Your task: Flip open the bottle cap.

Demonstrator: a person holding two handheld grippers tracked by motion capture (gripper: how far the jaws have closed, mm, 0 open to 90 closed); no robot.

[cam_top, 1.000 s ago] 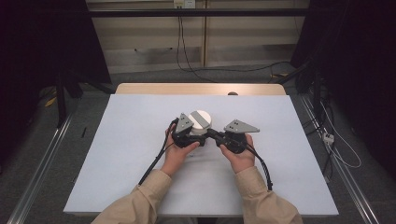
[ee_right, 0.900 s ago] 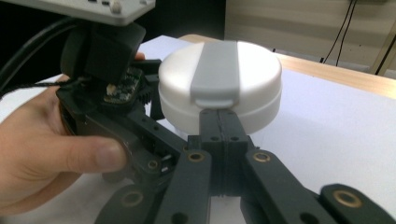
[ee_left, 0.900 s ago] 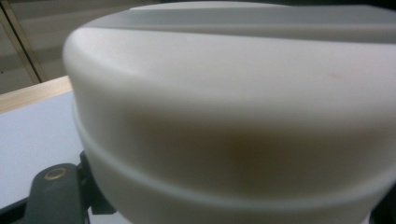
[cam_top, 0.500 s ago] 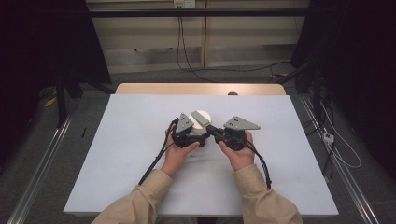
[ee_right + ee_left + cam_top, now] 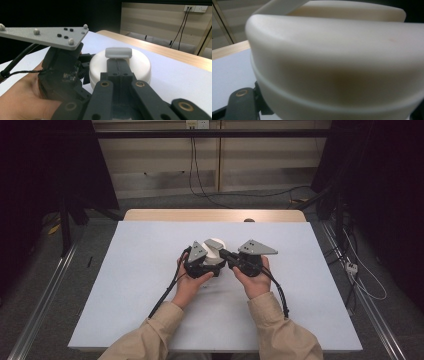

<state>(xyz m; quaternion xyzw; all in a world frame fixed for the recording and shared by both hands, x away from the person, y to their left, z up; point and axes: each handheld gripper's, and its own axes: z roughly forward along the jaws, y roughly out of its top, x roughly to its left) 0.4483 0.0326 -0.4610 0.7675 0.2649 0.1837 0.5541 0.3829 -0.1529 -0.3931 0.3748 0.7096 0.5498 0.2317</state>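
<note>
White surface carries a round cream box near its middle. Left gripper sits against the box's near side, fingers clenched on it. Right gripper comes from the box's right, fingers pinched together under its lid handle.

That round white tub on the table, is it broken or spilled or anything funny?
No, nothing stands out. The round white tub sits upright on the table with its lid on, no cracks or spills showing. The left gripper is shut on its side, and the right gripper rests shut on its top, at the small handle.
</note>
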